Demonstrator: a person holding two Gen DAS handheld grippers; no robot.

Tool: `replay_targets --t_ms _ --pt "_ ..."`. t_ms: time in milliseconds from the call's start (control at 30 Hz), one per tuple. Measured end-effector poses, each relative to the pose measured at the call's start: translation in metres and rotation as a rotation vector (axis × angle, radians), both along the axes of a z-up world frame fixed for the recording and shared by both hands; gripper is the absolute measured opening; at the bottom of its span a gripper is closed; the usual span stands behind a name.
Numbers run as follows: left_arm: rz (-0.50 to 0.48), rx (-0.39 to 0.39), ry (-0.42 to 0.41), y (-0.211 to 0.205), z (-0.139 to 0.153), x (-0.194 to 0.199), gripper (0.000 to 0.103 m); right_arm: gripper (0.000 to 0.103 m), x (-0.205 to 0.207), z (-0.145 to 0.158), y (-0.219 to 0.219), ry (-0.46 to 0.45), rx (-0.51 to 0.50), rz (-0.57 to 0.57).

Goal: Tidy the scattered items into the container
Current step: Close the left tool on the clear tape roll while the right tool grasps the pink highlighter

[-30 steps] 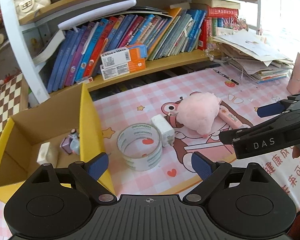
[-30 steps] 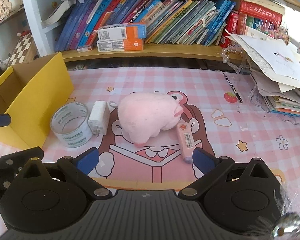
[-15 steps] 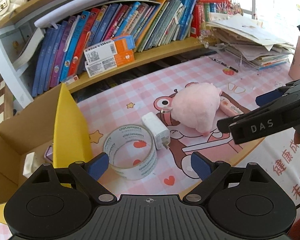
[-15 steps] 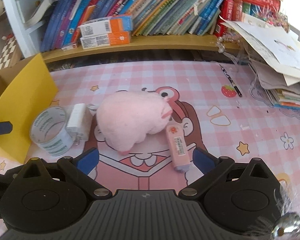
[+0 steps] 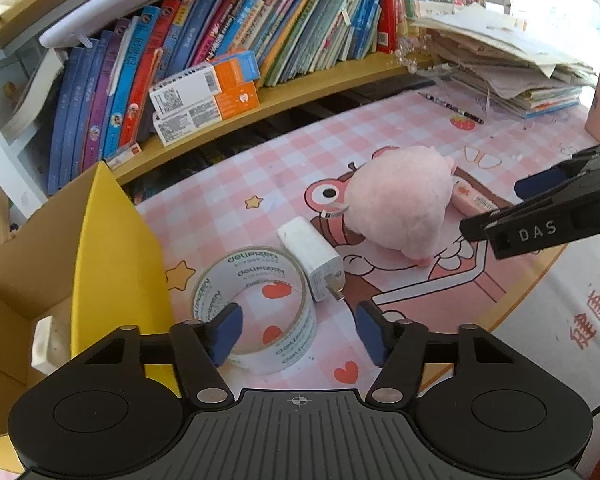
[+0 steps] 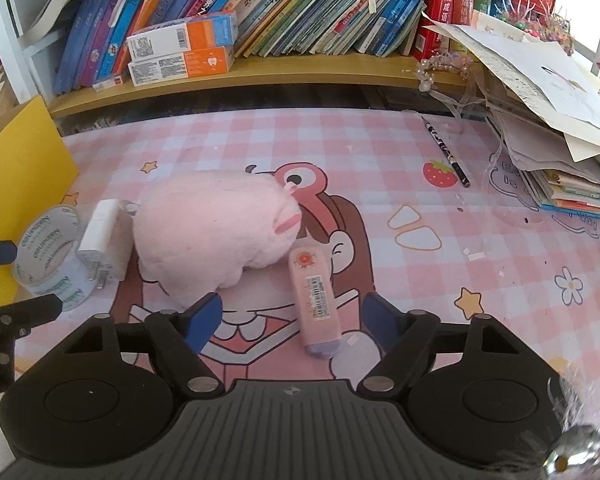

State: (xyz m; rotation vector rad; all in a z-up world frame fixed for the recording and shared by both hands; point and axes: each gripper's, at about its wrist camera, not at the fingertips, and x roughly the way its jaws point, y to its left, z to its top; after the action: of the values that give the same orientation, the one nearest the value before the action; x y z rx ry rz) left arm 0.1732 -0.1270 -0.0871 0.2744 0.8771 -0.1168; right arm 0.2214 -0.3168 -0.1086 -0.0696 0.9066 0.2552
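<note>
While four loose things lie on the pink checked mat (image 6: pixel 228 140), each gripper hangs over one. There is one tape roll (image 5: pixel 256 304), one white charger (image 5: pixel 312 264) touching its right side, one pink plush toy (image 6: pixel 216 236) and one pink eraser stick (image 6: pixel 314 296) beside the toy's right. The yellow box (image 5: pixel 116 264) stands at the left, just beside the roll, with one white block (image 5: pixel 44 344) visible inside.

The left gripper (image 5: pixel 298 334) has just been closing; its jaws stand half-wide, the left finger inside the roll's ring, and I cannot tell whether it touches. The right gripper (image 6: pixel 292 320) has also been closing, half-wide around the stick's near end, pads apart from it.

Bare mat opens to the right, up to one pencil (image 6: pixel 444 150) and the paper pile (image 6: pixel 548 112).

The roll reads "deliPIZEN"; the right gripper, seen from the left wrist, reads "DAS".
</note>
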Motion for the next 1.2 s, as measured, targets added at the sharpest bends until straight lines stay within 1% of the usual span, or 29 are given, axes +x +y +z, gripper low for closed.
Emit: replay_targets --t_ms 67,133,200,300,467,667,800,867,933,1033,1133,1167,1200 --pt "-0.001 0.000 0.015 -0.001 -0.003 0.003 0.053 0.071 0.003 -0.003 -0.001 0.000 -0.008 0.001" --pt "-0.007 0.001 0.022 -0.001 -0.005 0.005 0.049 0.062 0.008 -0.007 -0.002 0.003 -0.025 -0.003" --pt "-0.009 0.007 0.029 -0.001 -0.008 0.008 0.046 0.058 0.013 -0.011 -0.004 0.015 -0.025 -0.008" --pt "-0.007 0.011 0.043 0.000 -0.012 0.012 0.042 0.057 0.018 -0.013 -0.005 0.017 -0.029 -0.003" --pt "-0.002 0.016 0.059 0.002 -0.018 0.017 0.041 0.053 0.022 -0.018 -0.004 0.028 -0.033 0.010" --pt "0.005 0.009 0.081 0.005 -0.026 0.023 0.035 0.050 0.026 -0.022 -0.002 0.032 -0.035 0.011" --pt "0.008 -0.001 0.084 0.007 -0.027 0.024 0.035 0.045 0.026 -0.022 -0.002 0.028 -0.034 0.014" --pt "0.006 -0.004 0.088 0.007 -0.028 0.024 0.032 0.043 0.026 -0.022 -0.001 0.026 -0.032 0.019" --pt "0.005 -0.010 0.094 0.008 -0.029 0.024 0.026 0.037 0.024 -0.022 -0.001 0.022 -0.032 0.025" --pt "0.003 -0.022 0.106 0.009 -0.028 0.023 0.021 0.029 0.023 -0.021 -0.001 0.020 -0.030 0.028" --pt "0.008 -0.046 0.116 0.011 -0.026 0.021 0.014 0.024 0.021 -0.020 0.000 0.027 -0.032 0.028" --pt "0.013 -0.057 0.118 0.012 -0.026 0.021 0.012 0.024 0.020 -0.020 0.000 0.030 -0.033 0.029" --pt "0.019 -0.069 0.121 0.013 -0.025 0.020 0.008 0.024 0.019 -0.019 0.000 0.034 -0.029 0.030"
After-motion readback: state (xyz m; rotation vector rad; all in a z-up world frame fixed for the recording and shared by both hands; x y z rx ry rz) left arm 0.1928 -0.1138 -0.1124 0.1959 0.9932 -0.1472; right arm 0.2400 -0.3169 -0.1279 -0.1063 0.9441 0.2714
